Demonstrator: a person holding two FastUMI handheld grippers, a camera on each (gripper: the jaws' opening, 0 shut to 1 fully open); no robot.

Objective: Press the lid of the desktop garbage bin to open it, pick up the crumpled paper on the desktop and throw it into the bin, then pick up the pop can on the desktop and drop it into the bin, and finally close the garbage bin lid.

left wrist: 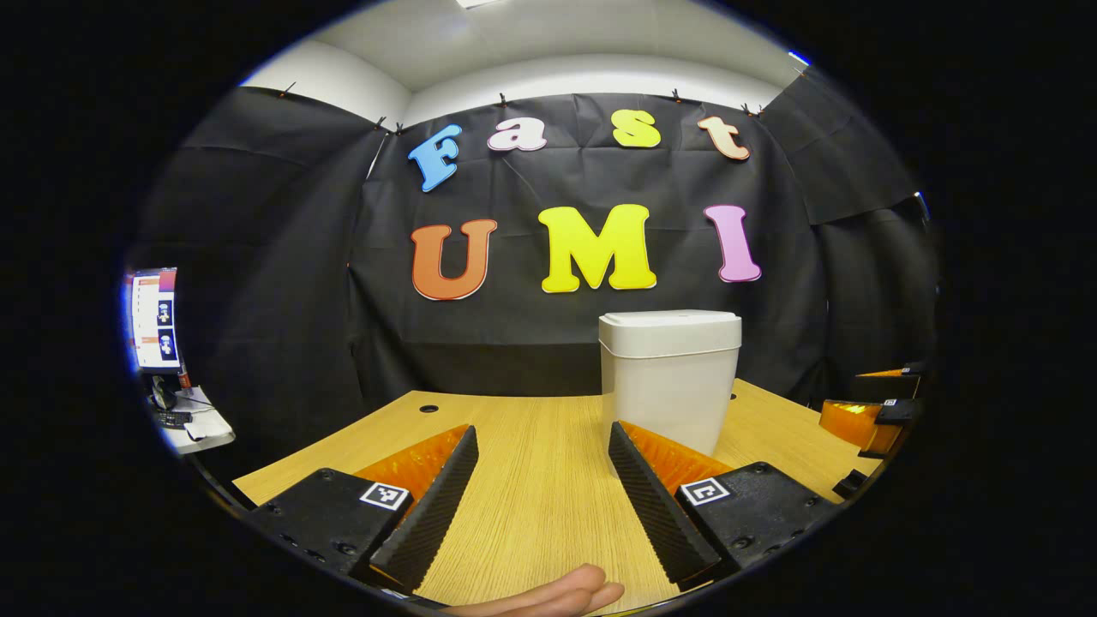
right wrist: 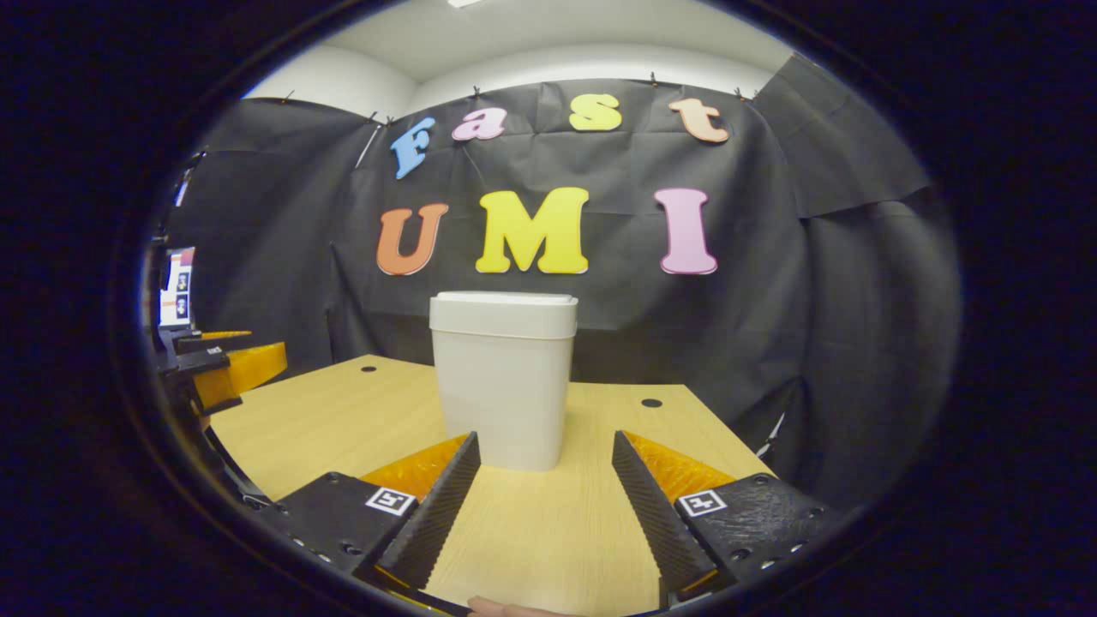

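A white garbage bin [left wrist: 668,377] with its lid [left wrist: 670,319] down stands on the wooden desk [left wrist: 531,480], just beyond my left gripper's right finger. My left gripper [left wrist: 542,446] is open over bare desk with nothing between its fingers. In the right gripper view the same bin [right wrist: 504,377] stands straight ahead, a little left of centre, lid [right wrist: 504,300] shut. My right gripper [right wrist: 546,450] is open as well, fingers wide apart and low over the desk [right wrist: 548,523], just short of the bin's base.
The other gripper [left wrist: 874,411] shows at the right edge of the left gripper view, and at the left edge [right wrist: 218,364] of the right gripper view. A side table with a monitor [left wrist: 156,319] stands far left. Cable holes [right wrist: 651,403] mark the desk's back.
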